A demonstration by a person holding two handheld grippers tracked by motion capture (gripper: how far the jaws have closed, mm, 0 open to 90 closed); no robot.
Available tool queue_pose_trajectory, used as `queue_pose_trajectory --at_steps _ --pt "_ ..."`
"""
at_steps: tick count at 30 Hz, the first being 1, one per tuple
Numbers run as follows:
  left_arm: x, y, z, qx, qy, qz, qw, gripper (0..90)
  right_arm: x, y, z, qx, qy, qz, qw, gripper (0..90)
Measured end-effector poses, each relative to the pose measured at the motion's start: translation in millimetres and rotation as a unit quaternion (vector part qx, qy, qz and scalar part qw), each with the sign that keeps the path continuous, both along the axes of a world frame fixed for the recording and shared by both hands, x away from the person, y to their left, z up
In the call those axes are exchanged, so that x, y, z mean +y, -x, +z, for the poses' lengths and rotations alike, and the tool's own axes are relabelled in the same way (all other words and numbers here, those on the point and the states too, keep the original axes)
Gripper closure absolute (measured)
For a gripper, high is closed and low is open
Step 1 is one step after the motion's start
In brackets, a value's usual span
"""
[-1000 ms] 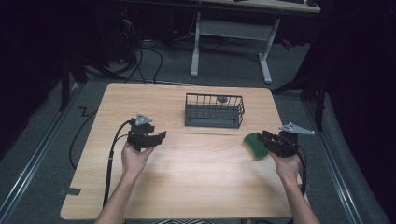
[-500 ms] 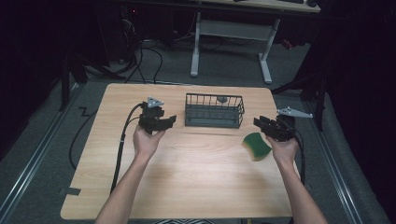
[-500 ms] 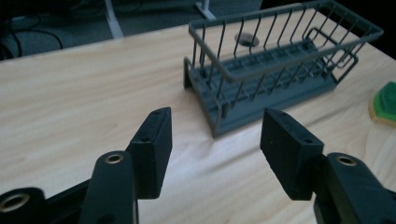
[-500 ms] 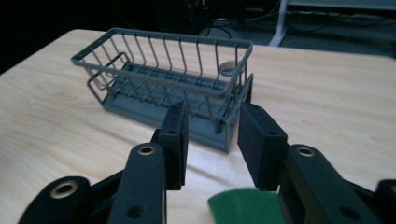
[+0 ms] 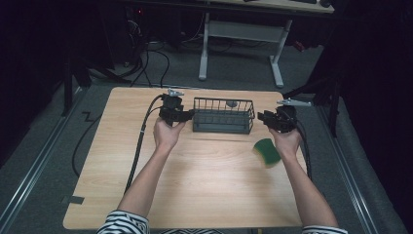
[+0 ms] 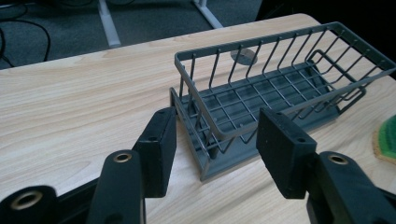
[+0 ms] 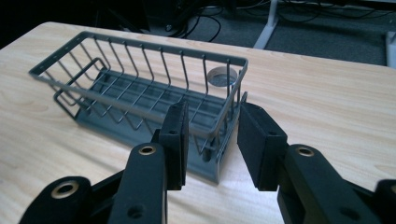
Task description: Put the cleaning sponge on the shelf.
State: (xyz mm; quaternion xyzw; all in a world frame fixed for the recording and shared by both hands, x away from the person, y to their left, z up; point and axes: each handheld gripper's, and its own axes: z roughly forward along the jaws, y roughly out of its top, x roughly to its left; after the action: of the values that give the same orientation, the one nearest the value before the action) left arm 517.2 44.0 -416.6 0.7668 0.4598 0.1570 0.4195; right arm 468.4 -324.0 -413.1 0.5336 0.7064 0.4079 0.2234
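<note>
High view: both tools, left (image 5: pixel 187 116) and right (image 5: pixel 263 117), agape astride wire basket (image 5: pixel 224 116) ends, contact indiscernible.

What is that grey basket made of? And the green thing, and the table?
The wire basket looks like metal wire with a matte grey coating: thin, stiff rods joined in a grid, on a solid grey base that could be plastic or metal. The green sponge seems soft foam: a green pad with a yellowish edge layer. The table top looks like pale wood or wood-print laminate, since grain lines show.
</note>
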Motion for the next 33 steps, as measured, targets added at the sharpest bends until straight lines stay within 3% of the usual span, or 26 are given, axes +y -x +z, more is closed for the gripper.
queue_pose_trajectory --at_steps 13,19,33 --pt "-14.4 -25.0 -16.9 0.022 0.000 0.028 0.9994 49.2 12.1 -25.2 -13.7 0.018 0.019 -0.021 0.9994 64.7" --pt "-18.2 -29.5 -20.4 0.024 -0.003 0.031 0.9992 54.9 13.3 -32.5 -19.1 0.017 0.014 -0.028 0.9994 65.6" --pt "-21.5 -33.5 -29.4 0.034 -0.002 0.022 0.9992 67.8 13.0 -42.3 -31.8 0.038 0.001 -0.032 0.9988 69.9"
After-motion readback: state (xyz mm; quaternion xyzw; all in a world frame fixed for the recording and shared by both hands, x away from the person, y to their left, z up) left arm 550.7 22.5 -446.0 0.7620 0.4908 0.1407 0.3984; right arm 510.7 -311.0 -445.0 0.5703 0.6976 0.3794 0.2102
